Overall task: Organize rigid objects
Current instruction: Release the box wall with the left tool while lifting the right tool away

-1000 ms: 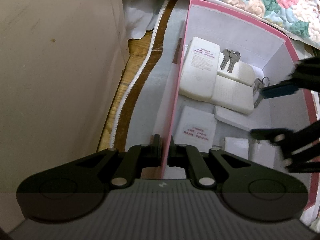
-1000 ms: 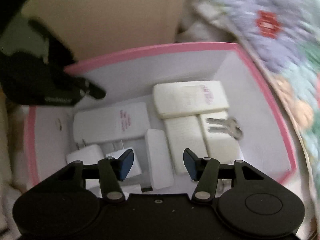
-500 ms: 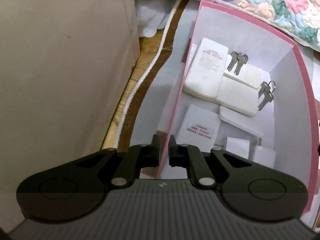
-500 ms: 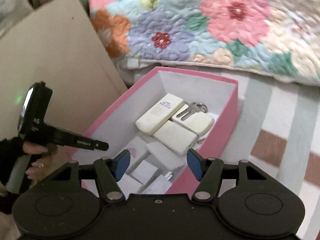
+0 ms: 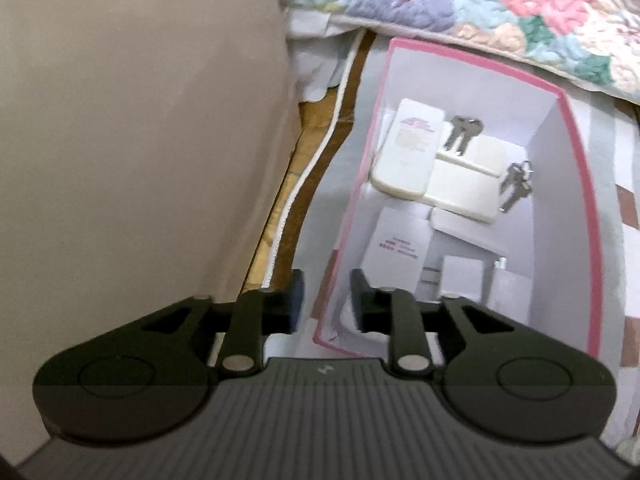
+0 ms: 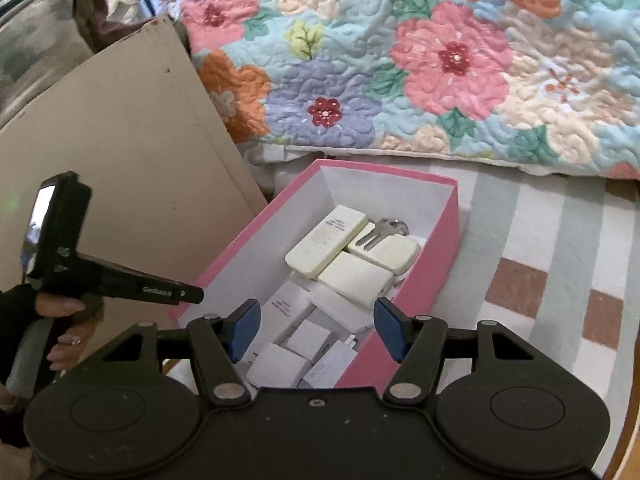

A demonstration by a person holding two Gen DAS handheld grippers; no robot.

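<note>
Over the near left wall of the pink box, the left claw is opening, its pads astride the thin cardboard edge without pressing it. Best to lift straight clear so the box isn't nudged. The right claw hovers half open, empty. Inside lie smooth cream rounded blocks, flat white adapters and 2 metal key bunches.

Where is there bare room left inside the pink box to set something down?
Bare floor lies along the far wall of the pink box, behind the cream packs and keys. The near half is crowded with white adapters.
</note>
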